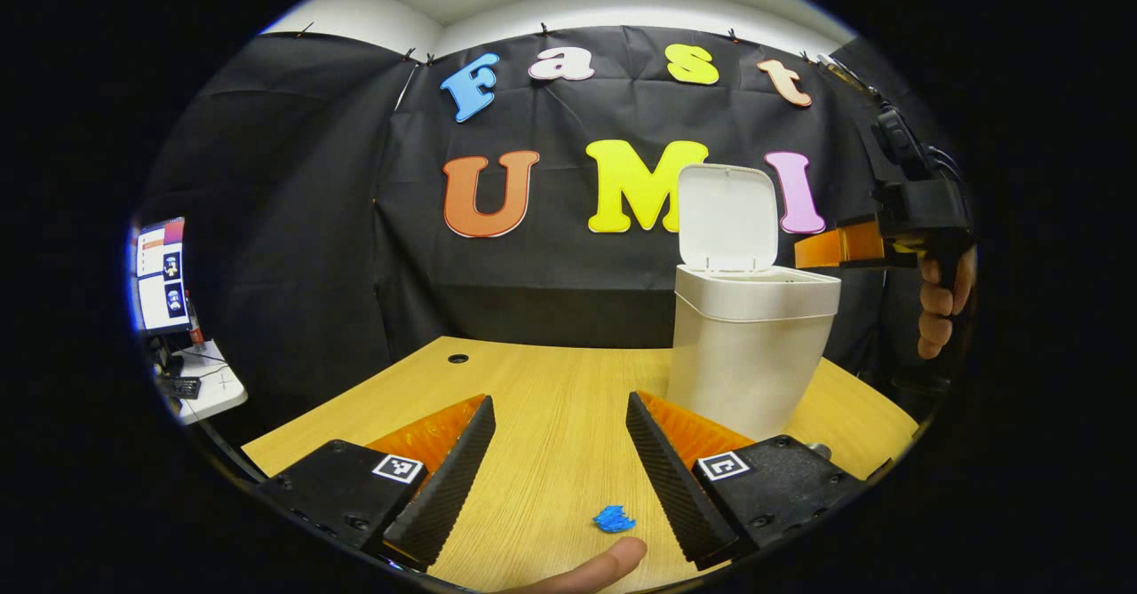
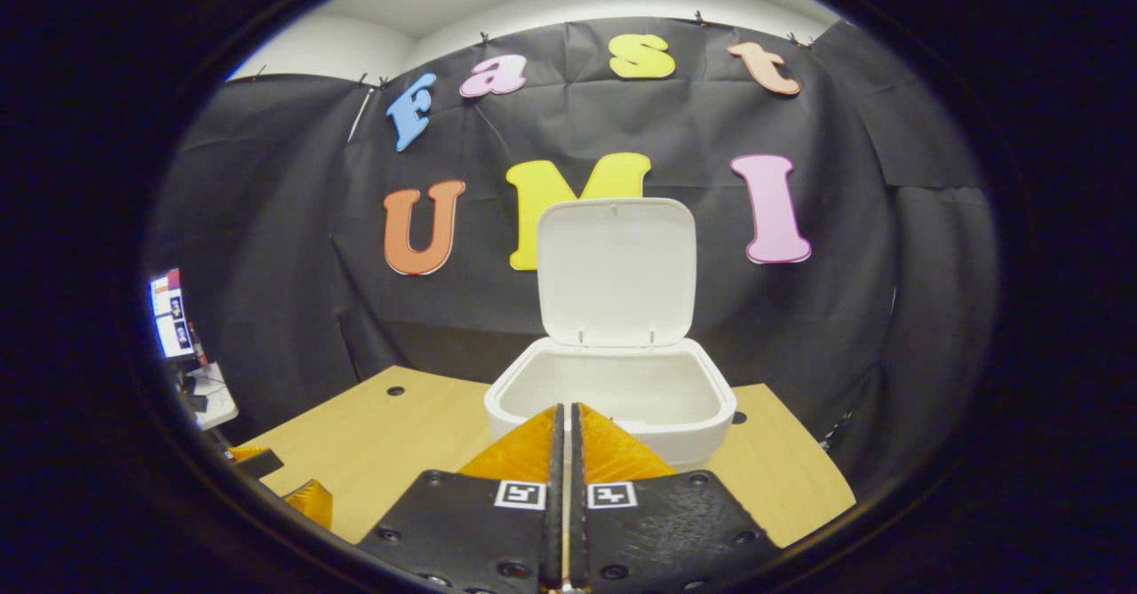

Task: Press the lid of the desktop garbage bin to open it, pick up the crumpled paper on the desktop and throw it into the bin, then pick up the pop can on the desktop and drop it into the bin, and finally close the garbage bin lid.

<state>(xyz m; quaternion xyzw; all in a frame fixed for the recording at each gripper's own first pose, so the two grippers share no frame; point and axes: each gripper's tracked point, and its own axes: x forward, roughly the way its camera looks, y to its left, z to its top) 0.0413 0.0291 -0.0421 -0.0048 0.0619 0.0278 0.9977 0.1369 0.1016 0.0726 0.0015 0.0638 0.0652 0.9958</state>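
The white desktop bin (image 1: 751,350) stands on the wooden table (image 1: 551,381) with its lid (image 1: 727,218) swung up and upright. In the left gripper view my left gripper (image 1: 560,403) hovers low over the table left of the bin, open with nothing between its fingers. My right gripper (image 1: 822,252), held in a hand (image 1: 942,297), hangs beside the bin's rim at its right. In the right gripper view my right gripper (image 2: 566,409) is shut on nothing, just in front of and above the open bin (image 2: 611,394), whose lid (image 2: 616,272) stands behind. My left gripper (image 2: 280,479) shows low at the left.
A small blue scrap (image 1: 613,518) lies on the table between the left gripper's fingers, with a person's fingertip (image 1: 604,567) just below it. A side desk with a monitor (image 1: 162,274) stands far left. The table has cable holes (image 1: 457,359) near its back edge.
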